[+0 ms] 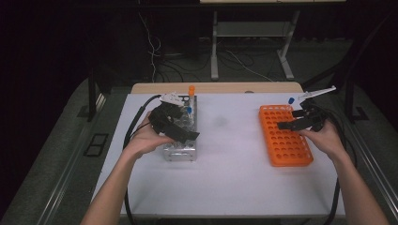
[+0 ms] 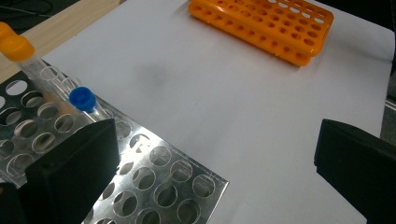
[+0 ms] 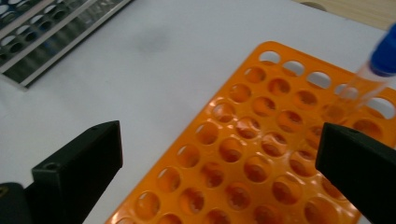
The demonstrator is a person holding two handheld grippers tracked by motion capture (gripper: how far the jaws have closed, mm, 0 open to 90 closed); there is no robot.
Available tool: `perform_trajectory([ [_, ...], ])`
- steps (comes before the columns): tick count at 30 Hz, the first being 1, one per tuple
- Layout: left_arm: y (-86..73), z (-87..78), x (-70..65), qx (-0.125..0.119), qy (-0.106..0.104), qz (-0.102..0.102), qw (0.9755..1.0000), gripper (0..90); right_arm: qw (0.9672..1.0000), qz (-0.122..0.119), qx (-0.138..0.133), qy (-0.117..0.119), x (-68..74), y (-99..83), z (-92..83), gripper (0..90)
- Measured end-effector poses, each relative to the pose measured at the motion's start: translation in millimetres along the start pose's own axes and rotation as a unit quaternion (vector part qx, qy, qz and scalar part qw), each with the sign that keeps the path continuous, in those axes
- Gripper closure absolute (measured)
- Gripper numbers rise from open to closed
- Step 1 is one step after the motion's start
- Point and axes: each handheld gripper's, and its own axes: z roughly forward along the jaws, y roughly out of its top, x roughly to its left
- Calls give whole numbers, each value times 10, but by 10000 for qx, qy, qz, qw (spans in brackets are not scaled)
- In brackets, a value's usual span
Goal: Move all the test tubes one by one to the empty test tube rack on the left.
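White tabletop (image 1: 234,159), dark room, steel rack (image 1: 180,150), orange rack (image 1: 286,150), both claws open, empty

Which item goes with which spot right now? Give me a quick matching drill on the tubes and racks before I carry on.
Things:
1. orange-capped tube
2. orange rack
3. metal rack
4. left gripper

Places or states:
A. on the right of the table, one blue-capped tube standing at its far corner
B. on the left of the table, under the left gripper
C. jaws wide open, nothing between them
D. standing in the metal rack, at its far end

Pairs: 1-D, 2-A, 3-B, 4-C
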Motion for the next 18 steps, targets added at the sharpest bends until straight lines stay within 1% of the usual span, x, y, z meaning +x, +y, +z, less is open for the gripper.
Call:
perform_trajectory([
  [2, -9, -18, -4, -43, 21, 9, 10000, 0, 10000, 85, -28, -38, -61, -2, 18, 2],
  [5, -18, -30, -17, -72, 17, -2, 10000, 0, 9998, 155, -10, -157, -139, -7, 57, 3],
  [6, -21, -30, -20, -75, 16, 10, 10000, 0, 9996, 219, -23, -147, -167, -9, 71, 3],
  [7, -24, -29, -24, -69, 3, 32, 10000, 0, 9995, 254, -27, -193, -188, -11, 90, 3],
  [8, -29, -24, -32, -78, 1, 18, 10000, 0, 9993, 249, -15, -263, -207, -13, 111, 21],
  [9, -34, -20, -38, -76, -1, 24, 10000, 0, 9993, 268, -26, -267, -226, -16, 130, 74],
  [10, -39, -14, -42, -62, -21, 36, 10000, 0, 9993, 278, -46, -261, -246, -18, 150, 82],
  [11, -44, -7, -46, -59, -30, 35, 10000, 0, 9990, 306, -41, -330, -261, -18, 174, 83],
  [12, -49, -1, -48, -54, -30, 44, 10000, 0, 9986, 351, -38, -392, -275, -17, 202, 114],
  [13, -54, 4, -52, -55, -38, 31, 10000, 0, 9983, 395, -53, -417, -293, -17, 224, 203],
  [14, -60, 10, -56, -67, -39, 26, 10000, 0, 9981, 420, -104, -434, -312, -18, 244, 208],
  [15, -64, 14, -58, -68, -37, 36, 10000, 0, 9975, 462, -131, -527, -322, -14, 266, 229],
  [16, -69, 18, -60, -52, -43, 42, 10000, 0, 9966, 494, -141, -638, -331, -10, 285, 271],
  [18, -79, 31, -66, -48, -55, 47, 10000, 0, 9953, 537, -183, -780, -354, -7, 322, 326],
])
